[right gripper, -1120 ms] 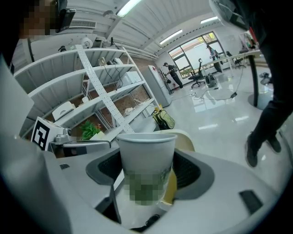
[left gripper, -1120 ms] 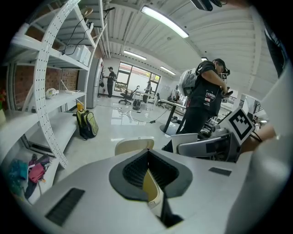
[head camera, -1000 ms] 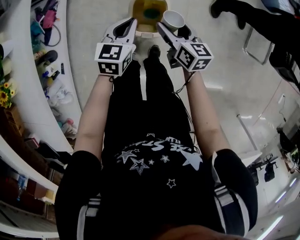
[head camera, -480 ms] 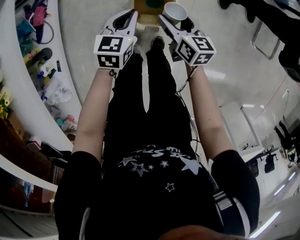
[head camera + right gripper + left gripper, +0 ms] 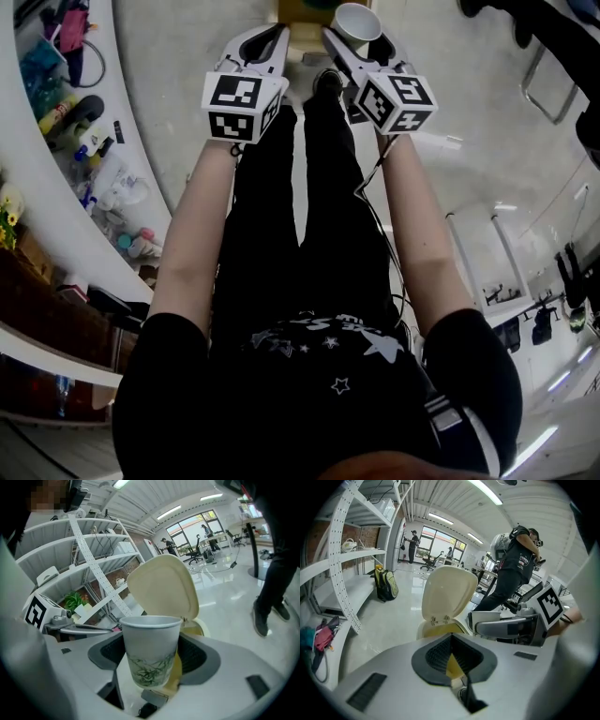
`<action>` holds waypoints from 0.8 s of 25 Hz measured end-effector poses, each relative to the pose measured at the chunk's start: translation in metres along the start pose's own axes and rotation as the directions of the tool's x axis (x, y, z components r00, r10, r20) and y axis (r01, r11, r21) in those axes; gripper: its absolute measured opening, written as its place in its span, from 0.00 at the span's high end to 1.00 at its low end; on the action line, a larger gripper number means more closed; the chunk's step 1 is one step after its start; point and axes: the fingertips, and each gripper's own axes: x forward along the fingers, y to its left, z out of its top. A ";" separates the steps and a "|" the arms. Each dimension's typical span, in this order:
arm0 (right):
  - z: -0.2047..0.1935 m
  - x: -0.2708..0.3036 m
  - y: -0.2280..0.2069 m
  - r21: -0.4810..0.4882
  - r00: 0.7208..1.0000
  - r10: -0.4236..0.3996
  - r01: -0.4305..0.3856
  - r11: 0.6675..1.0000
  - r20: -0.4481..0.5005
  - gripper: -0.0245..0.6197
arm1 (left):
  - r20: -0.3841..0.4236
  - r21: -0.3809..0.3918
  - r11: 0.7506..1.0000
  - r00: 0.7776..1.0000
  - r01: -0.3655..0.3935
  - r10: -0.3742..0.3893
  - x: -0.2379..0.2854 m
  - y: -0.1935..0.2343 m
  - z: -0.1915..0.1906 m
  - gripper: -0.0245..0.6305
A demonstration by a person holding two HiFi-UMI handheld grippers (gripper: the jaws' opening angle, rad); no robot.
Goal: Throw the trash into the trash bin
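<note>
We are clamping the right claw (image 5: pixel 359 42) on the paper cup (image 5: pixel 354 21), holding it upright so nothing spills, with the open trash bin (image 5: pixel 165 590) at twelve o'clock. We are carrying the left claw (image 5: pixel 272 37) pinched together and empty at the cup's nine o'clock, clear of the drop.

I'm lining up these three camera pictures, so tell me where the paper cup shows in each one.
Head view: paper cup at the top edge, right of centre, held in the right gripper.
Left gripper view: cup right of centre, beside the bin.
Right gripper view: cup in the centre, upright between the jaws.
Shared landmark: the trash bin, lid raised.
</note>
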 end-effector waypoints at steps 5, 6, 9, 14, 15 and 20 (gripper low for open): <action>-0.019 0.013 -0.006 0.010 1.000 -0.005 0.006 1.000 -0.026 0.44 | -0.024 -0.002 1.000 1.000 -0.005 0.005 0.015 0.005 -0.018 0.95; -0.023 0.016 -0.007 0.009 0.999 -0.005 0.005 1.000 -0.035 0.44 | -0.029 -0.003 1.000 1.000 -0.004 0.004 0.018 0.005 -0.022 0.95; -0.032 0.022 -0.010 0.002 0.999 -0.006 0.006 1.000 -0.054 0.44 | -0.042 -0.006 1.000 0.999 0.000 -0.001 0.024 0.003 -0.030 0.95; -0.039 0.027 -0.013 -0.019 0.998 -0.004 0.002 1.000 -0.070 0.44 | -0.057 -0.013 1.000 0.998 0.002 -0.003 0.029 -0.001 -0.041 0.95; -0.039 0.027 -0.014 -0.021 0.998 -0.006 0.005 1.000 -0.068 0.44 | -0.060 -0.016 1.000 0.998 0.002 -0.003 0.029 -0.002 -0.043 0.95; -0.038 0.028 -0.016 -0.019 0.998 -0.030 0.029 0.999 -0.063 0.36 | -0.068 -0.012 1.000 0.998 0.012 -0.012 0.030 -0.005 -0.043 0.95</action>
